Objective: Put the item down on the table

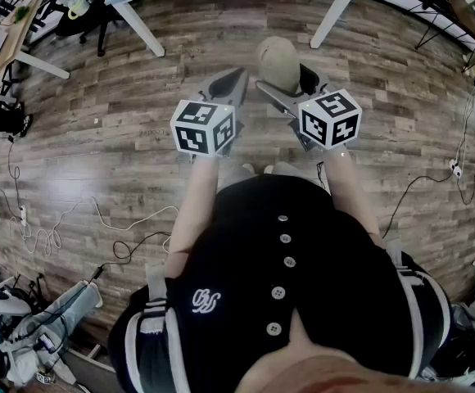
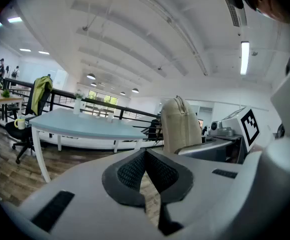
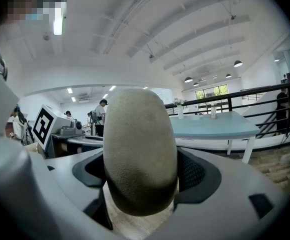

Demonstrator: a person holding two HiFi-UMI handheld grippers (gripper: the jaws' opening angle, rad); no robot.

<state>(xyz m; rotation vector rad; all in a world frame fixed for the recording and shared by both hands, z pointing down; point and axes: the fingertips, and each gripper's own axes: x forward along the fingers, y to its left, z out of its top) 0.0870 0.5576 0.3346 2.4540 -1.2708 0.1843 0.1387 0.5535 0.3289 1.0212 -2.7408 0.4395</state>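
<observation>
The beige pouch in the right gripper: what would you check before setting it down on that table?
1. Grip: right gripper clamps pouch: ok.
2. Spare hand: left gripper shut and empty: ok.
3. Position: pouch above table: not ok, it hangs over the floor.
4. Room: bare space on the table's near side: ok.
5. Underside of pouch: cannot tell.

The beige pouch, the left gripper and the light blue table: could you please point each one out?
beige pouch (image 3: pixel 140 149), right gripper view, middle of its rounded front.
left gripper (image 2: pixel 145 153), left gripper view, where its two jaw tips meet.
light blue table (image 2: pixel 80 125), left gripper view, bare tabletop.
</observation>
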